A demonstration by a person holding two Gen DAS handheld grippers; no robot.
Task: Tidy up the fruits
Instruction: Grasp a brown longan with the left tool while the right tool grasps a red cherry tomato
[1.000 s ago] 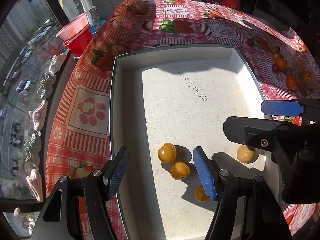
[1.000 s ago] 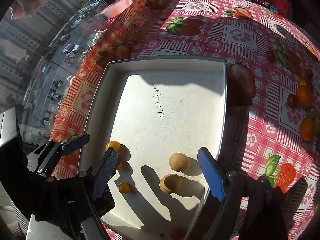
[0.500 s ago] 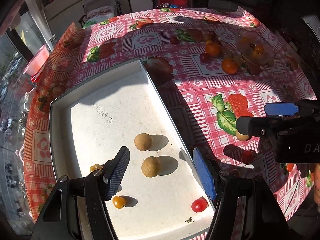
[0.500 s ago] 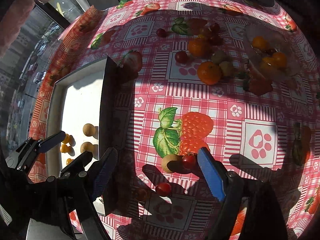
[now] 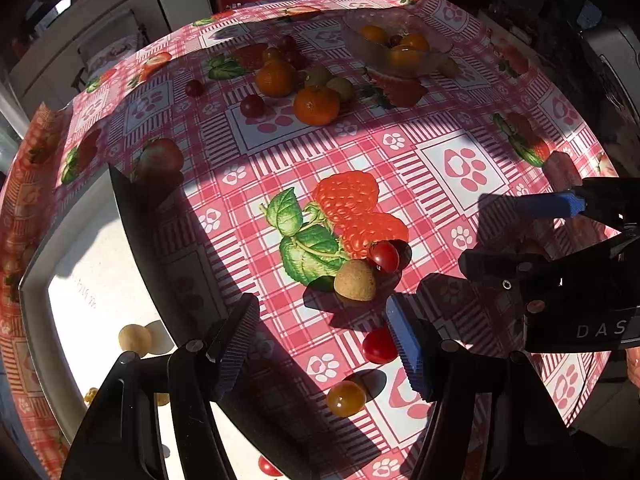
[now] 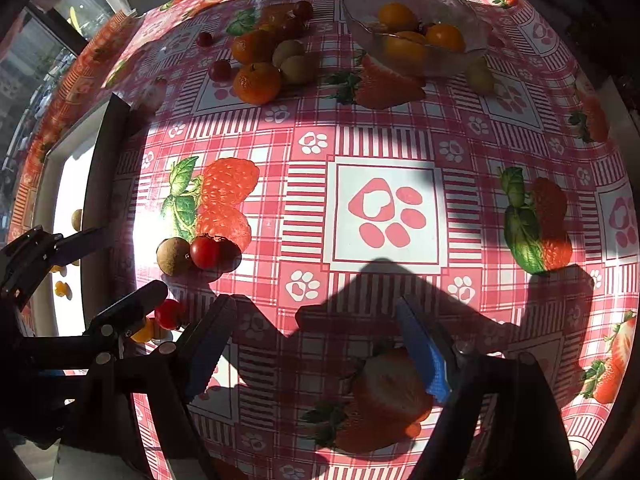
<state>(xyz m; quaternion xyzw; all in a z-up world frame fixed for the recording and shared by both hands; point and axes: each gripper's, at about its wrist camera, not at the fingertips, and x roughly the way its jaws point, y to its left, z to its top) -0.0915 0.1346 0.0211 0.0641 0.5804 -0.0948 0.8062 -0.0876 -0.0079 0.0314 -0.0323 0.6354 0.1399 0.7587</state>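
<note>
Jaws of my left gripper (image 5: 320, 344) and right gripper (image 6: 316, 344) gape empty; both have swung off the tray (image 5: 28, 280) onto the tablecloth, toward the loose brown fruit (image 5: 355, 280) and cherry tomato (image 5: 384, 257).

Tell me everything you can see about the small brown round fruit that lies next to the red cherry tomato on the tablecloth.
The brown fruit is small, round and tan, with a dull, finely speckled, rough-looking skin, perhaps a longan. It looks whole. It rests on the tablecloth at the lower edge of a printed strawberry, in sunlight, casting a dark shadow. A glossy red cherry tomato sits against it, seemingly touching. It lies outside the white tray. No gripper touches it.
</note>
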